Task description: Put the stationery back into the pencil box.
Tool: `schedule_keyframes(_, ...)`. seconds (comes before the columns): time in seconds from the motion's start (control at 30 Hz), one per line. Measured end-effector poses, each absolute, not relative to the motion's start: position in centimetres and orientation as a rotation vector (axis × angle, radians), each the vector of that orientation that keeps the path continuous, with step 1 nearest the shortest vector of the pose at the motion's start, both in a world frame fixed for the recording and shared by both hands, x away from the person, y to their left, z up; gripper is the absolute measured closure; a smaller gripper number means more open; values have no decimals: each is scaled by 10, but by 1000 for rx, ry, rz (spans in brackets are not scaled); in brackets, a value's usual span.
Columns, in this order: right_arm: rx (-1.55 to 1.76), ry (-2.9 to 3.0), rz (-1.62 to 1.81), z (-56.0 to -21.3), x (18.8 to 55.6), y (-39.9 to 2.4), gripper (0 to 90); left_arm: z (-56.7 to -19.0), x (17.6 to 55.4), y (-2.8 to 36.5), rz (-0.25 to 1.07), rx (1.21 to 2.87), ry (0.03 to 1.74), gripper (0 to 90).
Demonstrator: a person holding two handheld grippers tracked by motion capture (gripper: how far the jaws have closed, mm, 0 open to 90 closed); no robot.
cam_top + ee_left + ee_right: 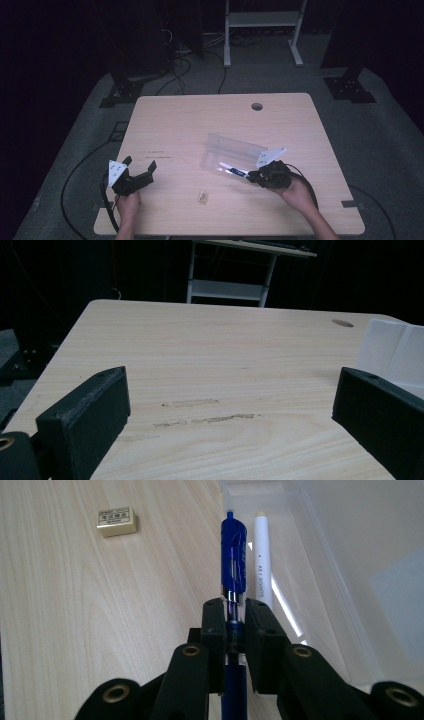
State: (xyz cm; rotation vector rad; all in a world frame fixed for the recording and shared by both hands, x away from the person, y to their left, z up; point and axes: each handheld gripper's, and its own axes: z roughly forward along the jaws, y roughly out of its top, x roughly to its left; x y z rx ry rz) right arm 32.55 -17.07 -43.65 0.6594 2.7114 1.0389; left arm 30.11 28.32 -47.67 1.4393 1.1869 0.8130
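Two grippers over a light wood table (175, 125) with a round cable hole (257, 106) near the far edge, dark carpeted floor, cables and a white metal stand (262, 20) beyond

Clear plastic box (231, 152), open and lying on the right half of the table, mouth toward the right gripper (255, 175); right gripper clenched on a blue pen (233, 565), barrel running forward between the jaws, tip end just over the box's near lip

Inside the box already, a white pen or marker (263, 560), lying just beside and parallel to the blue one

Left gripper (140, 167) released, jaws spread wide, resting near the left front of the table, nothing between them, well apart from the box

Small beige eraser (202, 196) loose on the table between the two grippers, toward the front edge

Step in hand, judged: putting the blue pen into the box. Next move likely calls for sliding it further in, lowering beside the white one, then letting go; eraser probably left to pick after

In the way: box's thin near wall could catch the pen; white pen crowds the landing spot; faint scuff marks (210, 417) on the wood, no obstacle
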Motion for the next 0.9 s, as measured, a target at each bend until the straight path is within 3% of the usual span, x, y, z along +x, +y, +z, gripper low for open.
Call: schedule_keyframes(0.9,663,2716,970,-434,360,-147,791,-476,302,284,817,1433,1192,11)
